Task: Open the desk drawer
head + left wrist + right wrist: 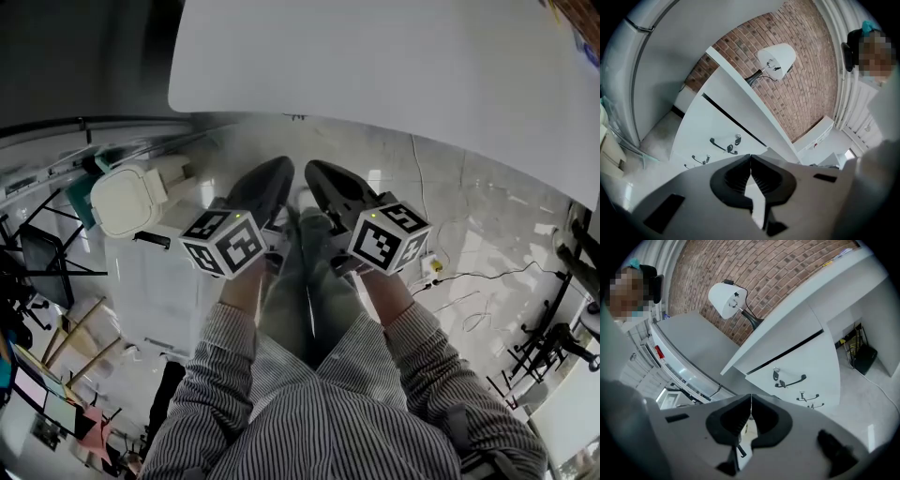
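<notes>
Drawer handles (pixel 792 382) in gripper views alone; desktop (pixel 375 66) in head view.

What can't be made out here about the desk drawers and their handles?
- Head view: no drawer front shows under the desk top.
- Left gripper view: the bottom drawer is cut off just below its handle by the left gripper.
- Right gripper view: the bottom drawer is likewise cut off by the right gripper.
- Both gripper views: the drawer locks are too small to read.

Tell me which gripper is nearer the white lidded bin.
Left. In the head view the left gripper sits just right of the white lidded bin; the right gripper lies farther right.
</notes>
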Available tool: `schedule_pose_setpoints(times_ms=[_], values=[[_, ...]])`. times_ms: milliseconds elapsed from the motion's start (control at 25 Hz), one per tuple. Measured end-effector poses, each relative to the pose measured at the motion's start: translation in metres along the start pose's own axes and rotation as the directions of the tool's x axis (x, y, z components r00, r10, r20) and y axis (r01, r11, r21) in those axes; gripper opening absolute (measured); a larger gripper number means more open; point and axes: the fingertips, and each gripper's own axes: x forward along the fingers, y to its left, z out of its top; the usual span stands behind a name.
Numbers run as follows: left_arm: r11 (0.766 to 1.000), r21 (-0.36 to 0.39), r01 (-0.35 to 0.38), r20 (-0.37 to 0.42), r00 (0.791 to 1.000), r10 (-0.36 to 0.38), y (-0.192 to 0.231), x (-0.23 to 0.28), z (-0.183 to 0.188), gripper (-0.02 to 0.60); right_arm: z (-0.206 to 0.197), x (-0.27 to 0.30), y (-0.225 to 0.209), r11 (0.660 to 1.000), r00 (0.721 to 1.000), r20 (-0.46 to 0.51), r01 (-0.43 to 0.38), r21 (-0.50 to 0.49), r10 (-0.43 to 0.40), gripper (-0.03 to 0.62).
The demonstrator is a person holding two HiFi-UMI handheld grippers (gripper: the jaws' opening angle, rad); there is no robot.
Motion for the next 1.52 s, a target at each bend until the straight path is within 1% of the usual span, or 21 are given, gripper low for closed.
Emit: schedule_pose_setpoints(times_ms=[160,360,480,640,800,920,1080,1280,1520], values=[[1.000,-0.008,-0.004,0.005,1.000,0.004,0.010,0.001,-0.006,0.015,-0.012,0.004,-0.005,1.000,1.000,-0.001,-0.001,0.024,0.001,0.018],[0.999,-0.036,-0.012,0.014,1.000,0.012,0.029,0.009,-0.012,0.015,-0.020,0.014,-0.022,0.998,0.999,0.012,0.029,0.053,-0.030,0.018],[0.997,-0.071,-0.016,0.018,1.000,0.017,0.037,0.012,-0.014,0.015,-0.022,0.018,-0.027,0.997,0.999,0.022,0.025,0.075,-0.027,0.018],[0.992,-0.128,0.004,0.010,1.000,-0.002,0.042,0.020,-0.021,0.015,-0.022,0.022,-0.034,0.996,0.999,0.052,-0.003,0.094,-0.002,0.018],[0.990,-0.143,0.007,0.019,1.000,-0.004,0.050,0.033,-0.017,0.015,-0.019,0.029,-0.049,0.986,0.998,0.066,-0.014,0.165,0.003,0.018],[0.987,-0.160,0.029,0.013,1.000,-0.028,0.050,0.040,-0.018,0.015,-0.021,0.031,-0.056,0.984,0.999,0.054,-0.008,0.178,-0.001,0.018],[0.988,-0.151,0.039,0.001,0.999,-0.039,0.055,0.049,-0.018,0.015,-0.015,0.039,-0.065,0.981,0.998,0.067,-0.007,0.195,-0.007,0.018],[0.983,-0.170,0.065,0.007,0.998,-0.064,0.061,0.058,-0.016,0.015,-0.015,0.044,-0.080,0.968,0.996,0.085,-0.006,0.251,-0.016,0.020],[0.993,-0.114,0.028,-0.019,0.999,-0.031,0.071,0.063,-0.024,0.017,-0.021,0.047,-0.089,0.950,0.993,0.118,-0.023,0.313,-0.015,0.020]])
